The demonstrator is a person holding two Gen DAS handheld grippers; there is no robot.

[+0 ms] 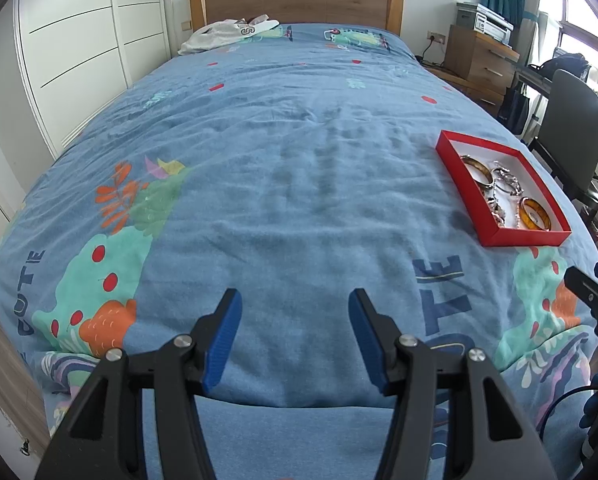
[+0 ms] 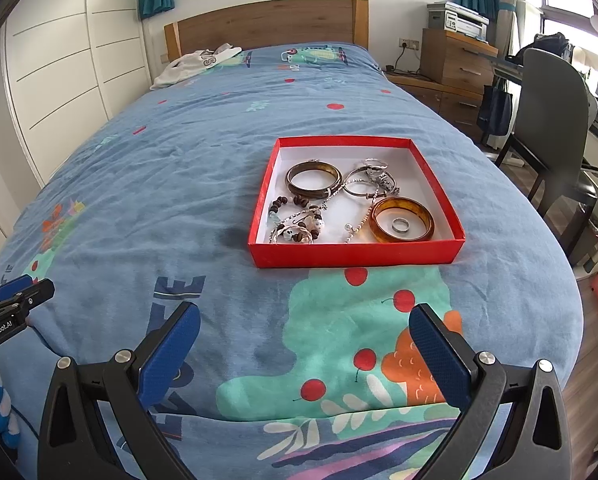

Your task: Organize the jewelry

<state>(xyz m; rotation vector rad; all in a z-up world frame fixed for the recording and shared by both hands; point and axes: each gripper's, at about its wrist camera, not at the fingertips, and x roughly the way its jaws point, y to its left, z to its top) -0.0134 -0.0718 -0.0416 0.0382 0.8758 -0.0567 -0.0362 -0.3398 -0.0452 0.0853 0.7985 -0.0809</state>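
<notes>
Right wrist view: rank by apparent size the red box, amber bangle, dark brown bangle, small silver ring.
1. Red cardboard box, largest.
2-3. Translucent amber bangle and dark brown bangle: look alike; the amber one sits nearer the camera, so unranked.
4. Small silver ring, lying inside the amber bangle, smallest.

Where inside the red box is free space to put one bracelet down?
Bare white floor shows in the red box along its far wall and right wall, beside the amber bangle. The near-left corner is crowded with the beaded bracelet.

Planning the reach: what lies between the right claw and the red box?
Only bare bedspread, printed with cherries, lies between the right claw and the red box. The right wrist view shows it; nothing stands in the way.
</notes>
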